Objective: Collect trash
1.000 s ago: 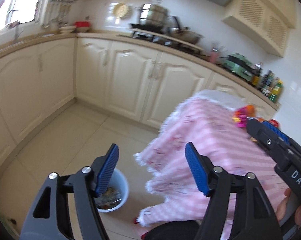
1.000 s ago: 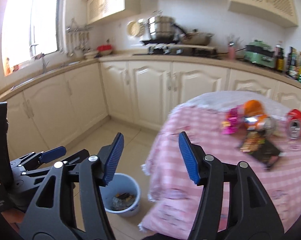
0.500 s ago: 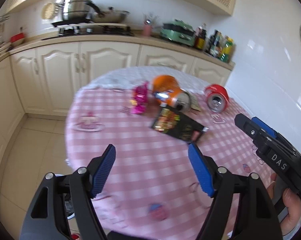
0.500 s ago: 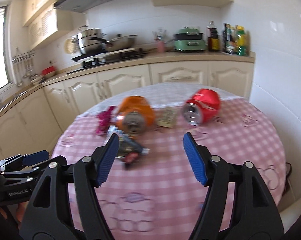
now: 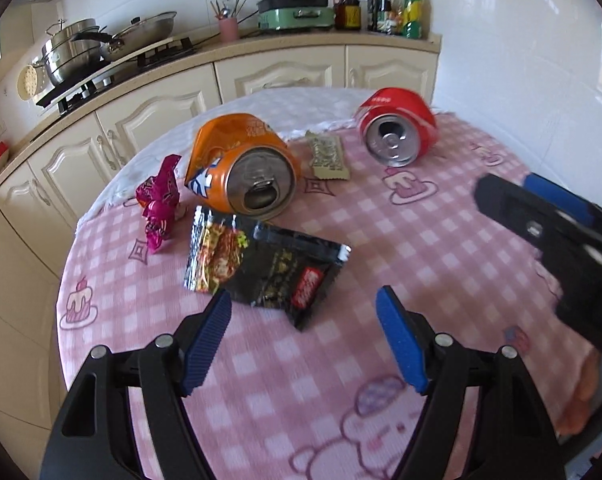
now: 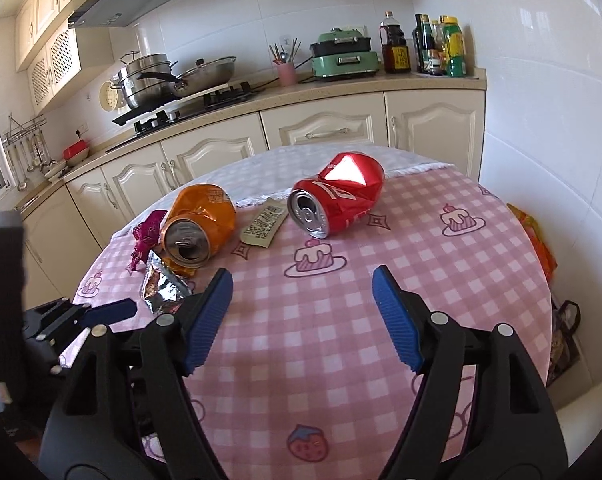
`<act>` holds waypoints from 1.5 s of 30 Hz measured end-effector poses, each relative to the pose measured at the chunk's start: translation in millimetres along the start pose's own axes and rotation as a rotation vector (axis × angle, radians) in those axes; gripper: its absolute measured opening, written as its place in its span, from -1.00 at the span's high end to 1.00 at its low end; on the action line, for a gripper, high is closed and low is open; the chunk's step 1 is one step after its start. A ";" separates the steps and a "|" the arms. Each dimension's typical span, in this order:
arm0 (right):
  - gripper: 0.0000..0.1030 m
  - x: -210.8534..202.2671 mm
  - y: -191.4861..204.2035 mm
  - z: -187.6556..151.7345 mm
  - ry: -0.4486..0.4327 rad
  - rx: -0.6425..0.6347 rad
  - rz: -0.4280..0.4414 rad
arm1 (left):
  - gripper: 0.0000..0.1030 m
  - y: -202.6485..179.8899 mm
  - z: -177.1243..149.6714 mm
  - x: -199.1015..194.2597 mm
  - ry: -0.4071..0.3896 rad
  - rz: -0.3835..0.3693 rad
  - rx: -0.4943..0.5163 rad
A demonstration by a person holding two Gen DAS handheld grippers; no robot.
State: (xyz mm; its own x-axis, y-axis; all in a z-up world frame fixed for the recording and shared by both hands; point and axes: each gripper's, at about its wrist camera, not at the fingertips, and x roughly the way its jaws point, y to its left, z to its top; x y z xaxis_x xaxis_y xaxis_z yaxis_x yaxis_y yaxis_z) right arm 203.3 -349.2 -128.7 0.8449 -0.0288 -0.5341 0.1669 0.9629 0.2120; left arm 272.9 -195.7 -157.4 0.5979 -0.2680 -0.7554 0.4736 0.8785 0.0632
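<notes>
On pink checked table (image 5: 381, 240): orange can (image 5: 245, 172), red can (image 5: 397, 128), black snack bag (image 5: 269, 268), pink wrapper (image 5: 159, 204), tan packet (image 5: 327, 154); writing too blurry. Left gripper (image 5: 305, 336), right gripper (image 6: 301, 308) both wide apart, empty, above cloth.

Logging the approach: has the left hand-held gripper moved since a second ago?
Yes. The left hand-held gripper swung from the floor bin to over the table, nearing the black wrapper; the stove slid left in its view.
</notes>
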 end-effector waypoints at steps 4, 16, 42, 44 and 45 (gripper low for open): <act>-0.42 3.2 -5.3 0.6 0.007 0.007 0.003 | 0.01 5.6 5.6 9.1 0.034 0.004 -0.008; -0.42 12.2 11.2 6.9 0.031 -0.020 0.025 | 0.79 41.1 2.8 -22.8 -0.064 -0.170 -0.124; -0.45 137.2 119.5 39.8 0.244 -0.133 0.053 | 0.85 173.4 -39.2 -67.1 -0.233 -0.151 -0.351; -0.44 138.9 118.2 40.4 0.244 -0.134 0.058 | 0.85 173.4 -39.9 -64.2 -0.230 -0.155 -0.350; -0.44 138.6 118.2 40.1 0.241 -0.134 0.062 | 0.85 173.9 -40.1 -63.0 -0.229 -0.156 -0.351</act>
State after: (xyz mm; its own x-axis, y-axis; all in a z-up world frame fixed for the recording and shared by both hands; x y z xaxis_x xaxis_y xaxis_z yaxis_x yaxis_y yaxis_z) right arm 360.5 -250.1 -144.9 0.7036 0.0807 -0.7060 0.0362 0.9882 0.1490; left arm 291.6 -10.2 -125.0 0.6834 -0.4537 -0.5720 0.3447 0.8912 -0.2950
